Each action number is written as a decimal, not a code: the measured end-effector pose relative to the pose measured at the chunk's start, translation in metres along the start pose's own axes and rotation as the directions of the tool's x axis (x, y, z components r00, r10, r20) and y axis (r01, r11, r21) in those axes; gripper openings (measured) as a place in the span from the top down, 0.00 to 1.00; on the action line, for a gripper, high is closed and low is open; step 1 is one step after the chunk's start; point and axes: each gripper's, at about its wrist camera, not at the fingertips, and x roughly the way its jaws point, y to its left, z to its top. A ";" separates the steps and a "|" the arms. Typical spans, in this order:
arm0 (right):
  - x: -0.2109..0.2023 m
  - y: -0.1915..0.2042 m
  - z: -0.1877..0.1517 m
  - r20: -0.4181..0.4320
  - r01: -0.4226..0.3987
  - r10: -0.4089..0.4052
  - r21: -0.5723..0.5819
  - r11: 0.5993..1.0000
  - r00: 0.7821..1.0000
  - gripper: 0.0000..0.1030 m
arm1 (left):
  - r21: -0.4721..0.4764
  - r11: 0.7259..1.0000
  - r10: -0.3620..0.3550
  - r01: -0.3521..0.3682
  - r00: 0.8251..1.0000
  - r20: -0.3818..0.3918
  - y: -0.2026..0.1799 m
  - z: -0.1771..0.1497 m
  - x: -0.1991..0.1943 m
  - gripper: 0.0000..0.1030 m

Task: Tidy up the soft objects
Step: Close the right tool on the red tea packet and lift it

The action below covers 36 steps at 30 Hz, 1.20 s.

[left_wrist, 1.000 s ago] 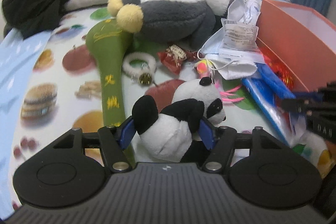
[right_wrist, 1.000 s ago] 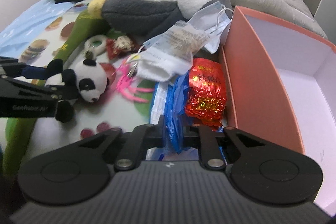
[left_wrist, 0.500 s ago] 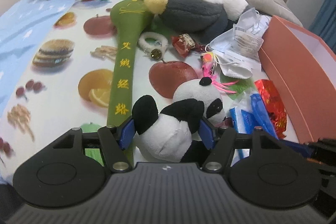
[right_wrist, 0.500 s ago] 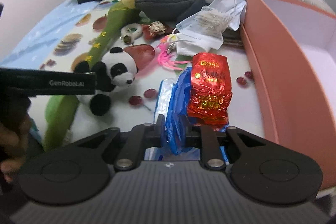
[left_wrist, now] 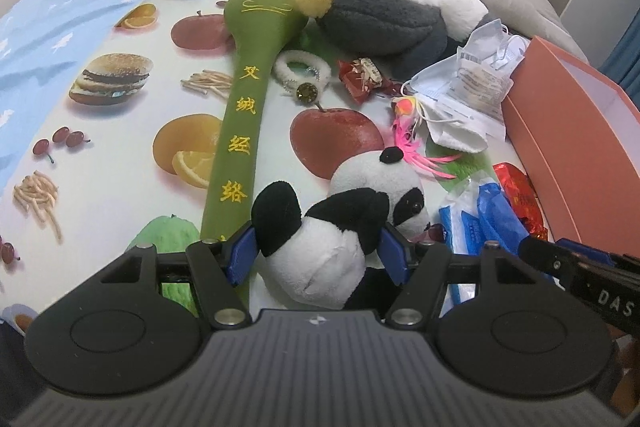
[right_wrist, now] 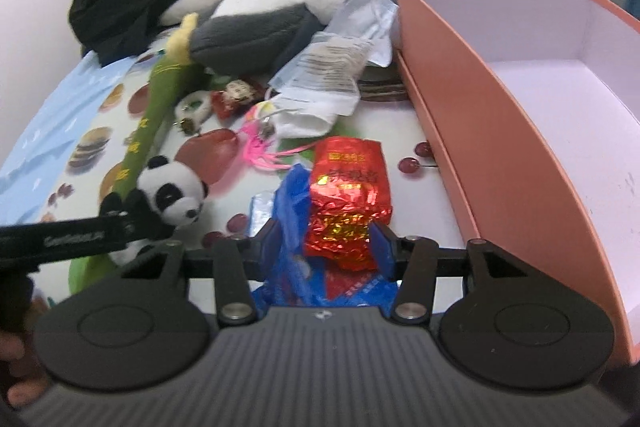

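The left gripper (left_wrist: pixel 318 253) has its blue-padded fingers (left_wrist: pixel 242 254) pressed into both flanks of a small panda plush (left_wrist: pixel 336 247), so the toy is held. It sits low over the fruit-printed bed sheet (left_wrist: pixel 100 131), head tipped toward the right.

The right gripper (right_wrist: pixel 324 245) has just been opening; its fingers (right_wrist: pixel 380 247) now stand apart, with a crumpled blue plastic bag (right_wrist: pixel 292 223) and a red foil packet (right_wrist: pixel 348 195) lying between them. The pads do not appear to press on either, so nothing is gripped there.

Just beside the panda lies a long green padded mallet (left_wrist: pixel 240 123). Farther back are a large grey and white plush (left_wrist: pixel 384 15), a white fluffy hair tie (left_wrist: pixel 302 67), a pink tassel (left_wrist: pixel 412 147) and a heap of face masks and paper (left_wrist: pixel 464 95). To the right stands an open pink box (right_wrist: pixel 500 131), apparently empty and a likely home for the soft toys.

Likely risks: the panda is squashy and held only at the waist, so it may slip or swing loose on a quick lift. The two grippers are close together and could knock into each other. If the right fingers close again where they are, they may catch the bag or foil packet rather than anything soft.
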 end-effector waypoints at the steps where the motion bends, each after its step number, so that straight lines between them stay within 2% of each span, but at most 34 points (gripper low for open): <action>1: 0.001 -0.001 0.000 0.001 0.006 -0.006 0.004 1.000 1.000 0.45 | -0.001 1.000 0.001 -0.001 1.000 -0.001 0.000 0.000 0.000 0.33; 3: 0.000 -0.003 0.001 0.013 0.018 -0.018 0.014 1.000 1.000 0.36 | -0.006 1.000 0.000 0.000 1.000 -0.003 -0.001 0.000 -0.001 0.33; 4: -0.002 -0.003 0.002 0.027 0.024 -0.025 0.017 1.000 0.999 0.36 | -0.008 1.000 -0.003 0.003 1.000 -0.003 -0.001 0.001 -0.001 0.33; 17: -0.016 -0.016 0.006 0.097 0.005 -0.018 0.138 0.990 0.995 0.36 | -0.008 1.000 -0.009 0.009 1.000 0.000 -0.004 0.001 -0.004 0.33; 24: -0.004 -0.014 0.001 0.073 0.036 -0.050 0.171 0.985 0.996 0.37 | -0.012 1.000 -0.010 0.010 1.000 0.005 -0.005 0.002 -0.006 0.33; 29: -0.005 -0.020 0.001 0.099 0.044 -0.068 0.233 0.972 0.993 0.43 | -0.011 1.000 -0.012 0.012 1.000 0.008 -0.006 0.001 -0.007 0.33; 36: 0.008 -0.022 -0.004 0.066 0.066 -0.085 0.254 0.965 0.994 0.44 | -0.011 1.000 -0.013 0.013 1.000 0.008 -0.007 0.001 -0.006 0.33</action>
